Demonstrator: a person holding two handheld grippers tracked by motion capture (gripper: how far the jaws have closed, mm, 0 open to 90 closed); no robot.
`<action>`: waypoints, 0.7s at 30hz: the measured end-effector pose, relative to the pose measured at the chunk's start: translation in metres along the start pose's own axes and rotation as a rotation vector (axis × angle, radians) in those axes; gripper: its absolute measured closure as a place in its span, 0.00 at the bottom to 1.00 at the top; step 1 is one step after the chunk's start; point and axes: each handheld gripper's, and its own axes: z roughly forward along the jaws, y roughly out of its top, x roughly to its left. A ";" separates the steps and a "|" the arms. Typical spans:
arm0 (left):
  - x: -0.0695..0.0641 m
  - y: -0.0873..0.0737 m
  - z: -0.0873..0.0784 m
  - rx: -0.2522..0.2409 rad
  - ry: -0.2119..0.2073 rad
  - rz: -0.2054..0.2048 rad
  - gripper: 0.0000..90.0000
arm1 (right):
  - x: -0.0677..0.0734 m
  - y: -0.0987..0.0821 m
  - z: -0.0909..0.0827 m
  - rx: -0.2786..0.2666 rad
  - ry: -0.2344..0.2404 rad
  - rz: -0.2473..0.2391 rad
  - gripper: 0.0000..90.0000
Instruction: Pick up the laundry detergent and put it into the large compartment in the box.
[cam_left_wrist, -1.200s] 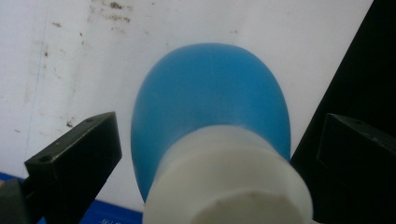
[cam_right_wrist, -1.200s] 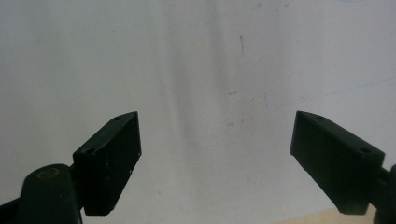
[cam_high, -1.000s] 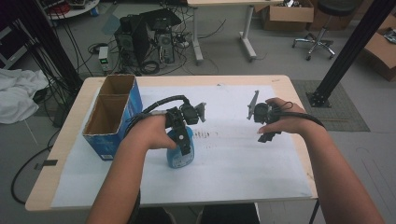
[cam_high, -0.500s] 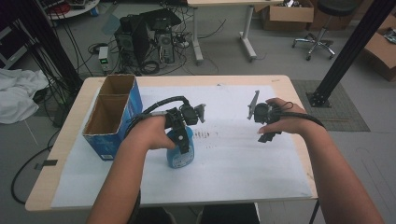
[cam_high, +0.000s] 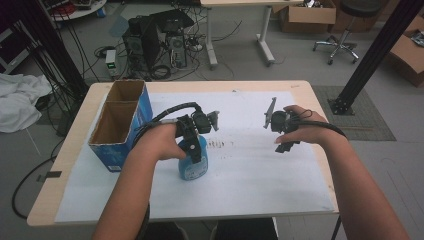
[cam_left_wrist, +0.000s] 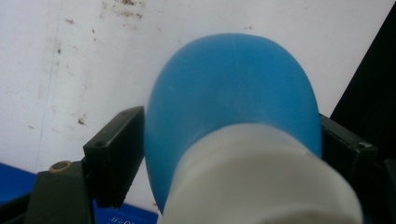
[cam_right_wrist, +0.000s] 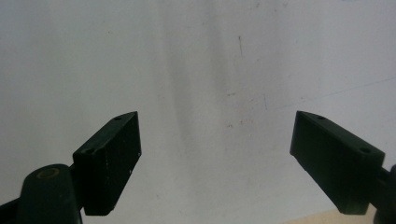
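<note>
My left gripper (cam_left_wrist: 231, 140), jaws just closing, clamps the blue bottle (cam_high: 193, 162) standing near the table's (cam_high: 60, 200) front-left edge, my right gripper (cam_right_wrist: 215, 154) open and empty; its rounded shoulder could slip free and topple.

A lab or workshop: computer towers (cam_high: 159, 47) with tangled cables (cam_high: 80, 65) on the floor at 11 o'clock, cardboard boxes (cam_high: 300, 15) and a rolling stool (cam_high: 345, 35) at 1 o'clock beyond the table (cam_high: 300, 90).

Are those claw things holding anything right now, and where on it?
The left gripper has just been closing on the blue bottle, its jaws against the bottle's sides just below the white cap. The right gripper holds nothing.
</note>
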 end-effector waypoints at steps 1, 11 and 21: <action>0.000 0.000 0.000 0.003 0.003 0.001 0.25 | 0.000 0.000 0.001 -0.001 0.005 0.002 0.18; -0.002 0.003 -0.001 0.003 0.002 0.008 0.29 | 0.000 -0.002 0.001 -0.003 0.002 0.004 0.18; -0.003 0.003 0.000 0.014 0.010 0.008 0.34 | 0.000 -0.002 0.004 -0.004 0.006 0.011 0.18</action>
